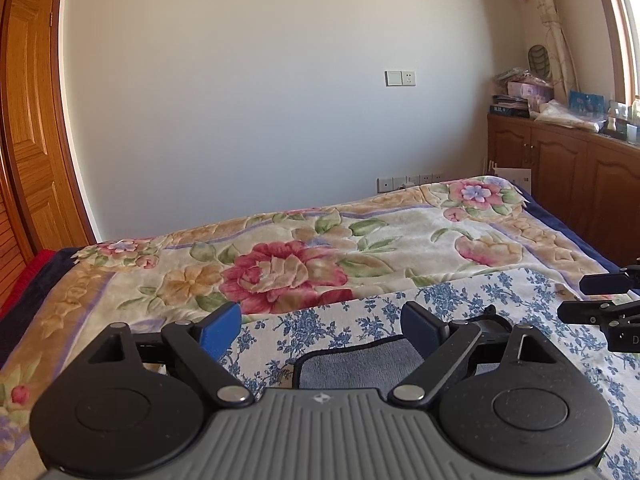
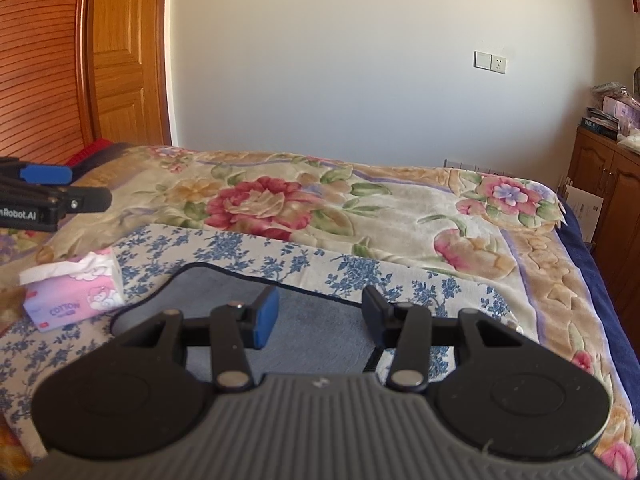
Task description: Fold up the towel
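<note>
A grey towel (image 2: 320, 324) with a dark edge lies flat on a blue-flowered cloth (image 2: 224, 248) on the bed. It also shows in the left wrist view (image 1: 360, 364), mostly hidden behind the gripper body. My left gripper (image 1: 320, 326) is open and empty, its jaws wide apart above the towel's left part. My right gripper (image 2: 318, 314) is open and empty, held just above the towel's middle. The right gripper's side shows at the right edge of the left wrist view (image 1: 600, 300), and the left gripper at the left edge of the right wrist view (image 2: 48, 196).
A pink tissue pack (image 2: 76, 290) lies on the cloth left of the towel. A floral blanket (image 1: 320, 240) covers the bed beyond. A wooden door (image 1: 32, 120) is at the left and wooden cabinets (image 1: 568, 168) with clutter stand at the right.
</note>
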